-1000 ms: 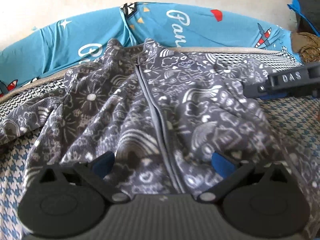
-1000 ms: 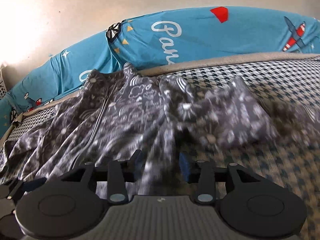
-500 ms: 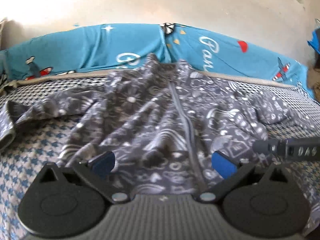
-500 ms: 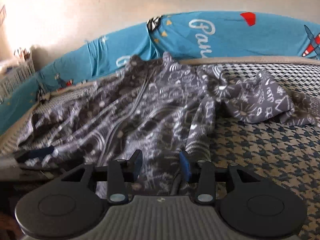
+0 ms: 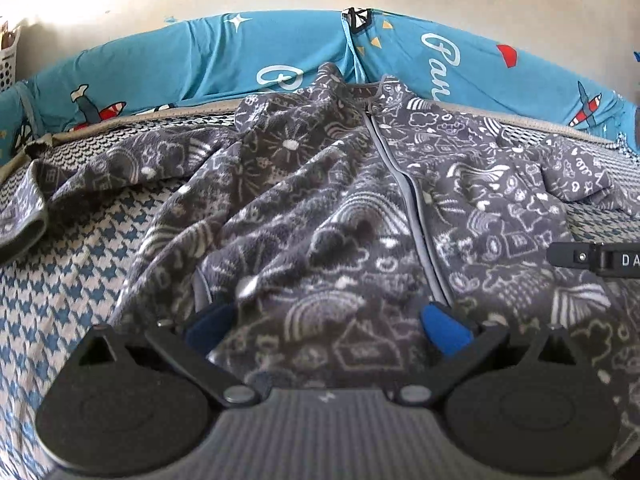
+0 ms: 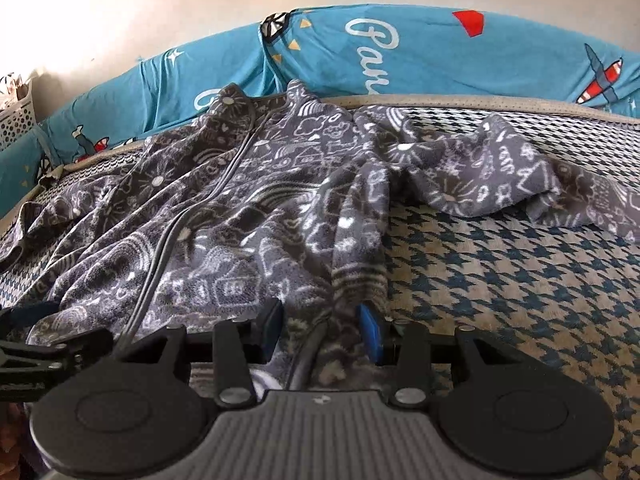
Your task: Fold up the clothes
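Observation:
A grey fleece jacket (image 5: 320, 208) with white doodle print and a front zip lies spread on the bed, collar toward the blue bolsters. My left gripper (image 5: 326, 326) stands open and wide over the jacket's lower edge. Cloth lies between its fingers, and the zip runs down to the right blue pad. My right gripper (image 6: 322, 328) is shut on a bunched piece of the jacket (image 6: 240, 220) hem, and a taut fold runs up from its pads. One sleeve (image 6: 500, 168) trails off to the right. The right gripper's finger (image 5: 592, 258) shows at the left wrist view's right edge.
The bed has a blue and cream houndstooth cover (image 6: 500, 280). Blue bolsters (image 5: 200, 60) printed with planes line the far side against a pale wall. A white perforated basket (image 6: 16, 120) stands at the far left. The left gripper's finger (image 6: 40, 344) shows low on the left.
The left gripper has slid left along the hem, so the zip now sits by its right finger. The right gripper kept hold of the hem while its view swung and steadied.

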A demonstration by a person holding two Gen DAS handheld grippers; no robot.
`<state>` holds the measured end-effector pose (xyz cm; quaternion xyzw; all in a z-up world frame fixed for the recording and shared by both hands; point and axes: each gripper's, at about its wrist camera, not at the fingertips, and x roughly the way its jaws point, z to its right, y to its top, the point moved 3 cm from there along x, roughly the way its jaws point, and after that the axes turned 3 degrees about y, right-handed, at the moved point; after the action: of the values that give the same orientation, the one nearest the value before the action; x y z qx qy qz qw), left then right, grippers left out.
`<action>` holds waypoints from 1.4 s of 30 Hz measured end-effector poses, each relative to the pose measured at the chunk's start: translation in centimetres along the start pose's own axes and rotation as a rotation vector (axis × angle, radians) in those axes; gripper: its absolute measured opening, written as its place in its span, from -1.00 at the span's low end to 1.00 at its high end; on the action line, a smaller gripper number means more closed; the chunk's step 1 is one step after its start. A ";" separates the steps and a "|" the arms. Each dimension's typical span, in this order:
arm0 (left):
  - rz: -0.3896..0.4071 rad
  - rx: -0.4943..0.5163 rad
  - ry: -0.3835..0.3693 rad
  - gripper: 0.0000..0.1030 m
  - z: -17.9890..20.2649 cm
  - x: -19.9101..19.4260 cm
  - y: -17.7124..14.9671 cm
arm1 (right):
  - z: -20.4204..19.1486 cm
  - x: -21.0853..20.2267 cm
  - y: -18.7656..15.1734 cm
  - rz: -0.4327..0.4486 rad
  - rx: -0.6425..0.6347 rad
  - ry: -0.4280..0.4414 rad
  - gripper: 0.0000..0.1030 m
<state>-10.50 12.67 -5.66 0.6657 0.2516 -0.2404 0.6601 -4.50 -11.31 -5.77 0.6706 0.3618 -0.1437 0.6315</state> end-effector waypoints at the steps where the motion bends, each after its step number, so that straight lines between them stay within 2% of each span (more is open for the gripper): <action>1: -0.001 0.004 -0.002 1.00 0.1 -0.1 -0.1 | 0.2 -0.2 -0.1 0.007 0.001 -0.010 -0.24; 6: -0.002 0.002 -0.024 1.00 -0.2 -0.9 -0.5 | 1.6 -1.0 -0.6 0.018 0.046 -0.030 -0.15; 18: -0.008 -0.016 -0.051 1.00 -0.6 -3.3 -1.4 | 2.8 -3.5 -1.7 0.036 0.130 -0.040 -0.13; 21: -0.010 -0.026 -0.055 1.00 -0.7 -3.8 -1.7 | 3.4 -4.4 -2.1 0.025 0.145 -0.138 -0.15; 22: -0.011 -0.031 -0.057 1.00 -0.8 -4.0 -1.8 | 3.7 -4.8 -2.3 0.031 0.164 -0.141 -0.15; 25: -0.010 -0.049 -0.071 1.00 -0.6 -4.7 -2.0 | 4.6 -6.1 -2.3 0.048 0.247 -0.098 -0.15; 28: -0.004 -0.064 -0.094 1.00 -0.5 -5.3 -2.2 | 4.7 -7.2 -2.7 0.067 0.271 -0.066 -0.15; 31: 0.006 -0.071 -0.094 1.00 -0.2 -5.7 -2.3 | 4.2 -8.1 -2.9 0.080 0.271 0.005 -0.15; 38: -0.001 -0.038 -0.105 1.00 0.8 -5.8 -2.7 | 0.1 -9.1 -4.1 0.079 0.156 0.126 -0.15; 42: -0.006 -0.011 -0.107 1.00 1.5 -5.8 -3.1 | -2.1 -9.0 -5.0 0.068 0.063 0.145 -0.15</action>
<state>-16.89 11.08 -4.21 0.6473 0.2191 -0.2762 0.6757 -14.65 -12.33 -3.28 0.7107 0.3789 -0.0848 0.5867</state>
